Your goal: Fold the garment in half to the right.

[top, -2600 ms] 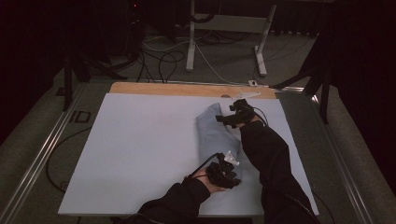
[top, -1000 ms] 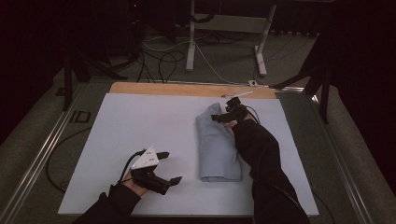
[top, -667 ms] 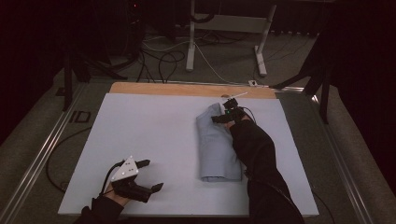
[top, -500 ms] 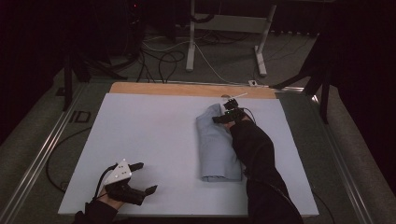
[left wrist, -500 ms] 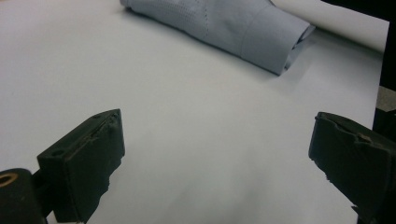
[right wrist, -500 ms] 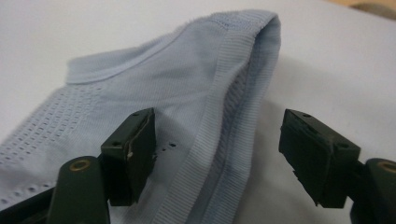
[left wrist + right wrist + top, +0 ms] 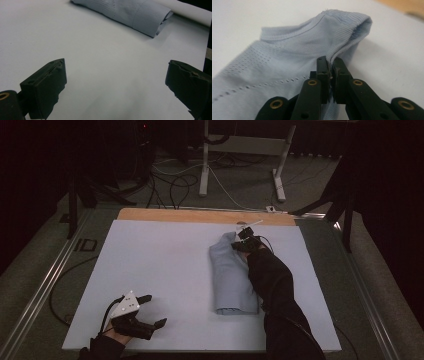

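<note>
No readable txt, labels, brands or nos. anywhere on the items in view.

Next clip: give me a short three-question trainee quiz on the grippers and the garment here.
1. True or false: the right gripper is shut on the folded light blue garment.
2. The left gripper is: A open over bare mat, B shut on the garment, C holding a cable.
3. Which part of the garment is pinched?

Key: 1 true. 2 A. 3 The ribbed edge at its far end, by the wooden strip.
</note>
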Action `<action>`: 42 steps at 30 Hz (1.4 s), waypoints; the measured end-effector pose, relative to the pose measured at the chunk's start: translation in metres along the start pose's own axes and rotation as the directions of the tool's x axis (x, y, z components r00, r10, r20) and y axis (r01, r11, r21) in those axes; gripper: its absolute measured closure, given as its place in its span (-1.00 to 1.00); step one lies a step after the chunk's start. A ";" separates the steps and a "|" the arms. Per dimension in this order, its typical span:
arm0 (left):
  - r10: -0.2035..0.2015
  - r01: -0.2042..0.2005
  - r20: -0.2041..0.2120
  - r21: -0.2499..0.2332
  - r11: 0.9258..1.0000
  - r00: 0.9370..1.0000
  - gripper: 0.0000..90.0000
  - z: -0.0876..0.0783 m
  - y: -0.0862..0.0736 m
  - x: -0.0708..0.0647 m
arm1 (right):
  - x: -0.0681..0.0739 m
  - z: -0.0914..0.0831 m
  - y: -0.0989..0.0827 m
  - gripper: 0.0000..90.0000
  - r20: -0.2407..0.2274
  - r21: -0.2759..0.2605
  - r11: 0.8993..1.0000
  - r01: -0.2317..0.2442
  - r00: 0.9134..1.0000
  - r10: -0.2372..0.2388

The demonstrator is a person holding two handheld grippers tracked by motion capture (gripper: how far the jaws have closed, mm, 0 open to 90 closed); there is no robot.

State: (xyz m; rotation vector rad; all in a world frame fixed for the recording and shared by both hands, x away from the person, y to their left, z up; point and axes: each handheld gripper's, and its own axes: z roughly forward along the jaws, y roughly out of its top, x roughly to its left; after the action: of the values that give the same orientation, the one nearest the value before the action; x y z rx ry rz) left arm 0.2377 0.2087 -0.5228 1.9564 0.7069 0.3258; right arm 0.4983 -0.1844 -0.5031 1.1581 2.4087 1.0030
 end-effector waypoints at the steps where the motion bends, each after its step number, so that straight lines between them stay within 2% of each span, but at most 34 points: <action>1: 0.003 -0.003 -0.008 0.001 1.000 1.000 -0.90 0.000 0.001 0.000 | 0.001 -0.003 0.002 0.91 -0.010 -0.027 1.000 -0.001 1.000 0.001; 3: -0.006 0.006 -0.010 -0.019 1.000 1.000 -0.90 -0.001 0.002 -0.001 | 0.002 -0.006 0.004 0.91 -0.026 -0.063 0.998 -0.004 1.000 0.002; 4: -0.017 0.017 -0.001 -0.035 0.999 1.000 -0.90 -0.002 0.003 -0.001 | 0.002 -0.007 0.005 0.91 -0.027 -0.063 0.998 -0.007 1.000 0.005; 5: -0.018 0.018 0.007 -0.048 0.999 1.000 -0.90 -0.003 0.003 0.000 | 0.002 -0.006 0.006 0.91 -0.015 -0.051 0.999 -0.003 1.000 0.002; 7: -0.006 0.005 -0.006 -0.060 0.998 1.000 -0.90 -0.005 0.004 -0.001 | 0.000 -0.001 0.006 0.91 -0.012 -0.026 1.000 -0.011 1.000 0.011; 9: -0.007 0.006 -0.007 -0.068 0.998 1.000 -0.91 -0.006 0.005 -0.001 | -0.001 0.001 0.005 0.91 0.001 -0.015 1.000 -0.016 1.000 0.017; 10: -0.009 0.008 -0.006 -0.080 0.997 1.000 -0.92 -0.007 0.004 -0.001 | -0.003 0.006 0.002 0.91 0.012 0.007 1.000 -0.020 1.000 0.019; 12: -0.008 0.007 -0.013 -0.082 0.997 1.000 -0.92 -0.007 0.004 0.000 | -0.003 0.008 0.000 0.91 0.025 0.017 0.999 -0.031 0.999 0.030; 15: -0.007 0.005 -0.024 -0.084 0.996 1.000 -0.93 -0.008 0.003 0.002 | -0.004 0.012 -0.003 0.91 0.041 0.030 0.999 -0.023 0.999 0.021; 19: -0.011 0.008 -0.039 -0.083 0.996 0.999 -0.93 -0.009 0.002 0.003 | -0.004 0.015 -0.004 0.90 0.037 0.029 0.999 -0.034 0.999 0.033; 26: -0.014 0.010 -0.054 -0.082 0.997 0.998 -0.94 -0.010 0.001 0.005 | -0.006 0.018 -0.006 0.82 0.058 0.028 0.999 -0.034 0.998 0.032; 30: -0.016 0.012 -0.055 -0.084 0.996 0.998 -0.95 -0.011 0.001 0.005 | -0.007 0.017 -0.004 0.63 0.068 0.046 0.998 -0.054 0.996 0.051; 33: -0.013 0.009 -0.049 -0.080 0.997 0.999 -0.95 -0.010 0.001 0.005 | -0.005 0.015 -0.003 0.44 0.062 0.054 0.998 -0.035 0.998 0.032; 34: -0.014 0.010 -0.045 -0.077 0.997 0.999 -0.95 -0.010 0.001 0.006 | -0.005 0.013 -0.003 0.41 0.059 0.053 0.998 -0.028 0.998 0.025; 36: -0.013 0.010 -0.045 -0.074 0.997 0.999 -0.95 -0.010 0.001 0.006 | -0.004 0.010 -0.002 0.24 0.044 0.048 0.998 -0.028 0.999 0.026; 38: -0.013 0.010 -0.044 -0.075 0.997 0.999 -0.95 -0.010 0.001 0.006 | -0.004 0.006 -0.001 0.02 0.047 0.040 0.999 -0.022 0.999 0.020; 42: -0.014 0.010 -0.048 -0.082 0.997 0.999 -0.95 -0.011 0.001 0.006 | -0.001 -0.004 0.003 -0.19 0.023 0.023 1.000 -0.021 1.000 0.020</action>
State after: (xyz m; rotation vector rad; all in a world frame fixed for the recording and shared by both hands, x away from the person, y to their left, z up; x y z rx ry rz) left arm 0.2375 0.2198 -0.5169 1.8714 0.7260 0.3902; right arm 0.4985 -0.1854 -0.4979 1.1976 2.4019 0.9652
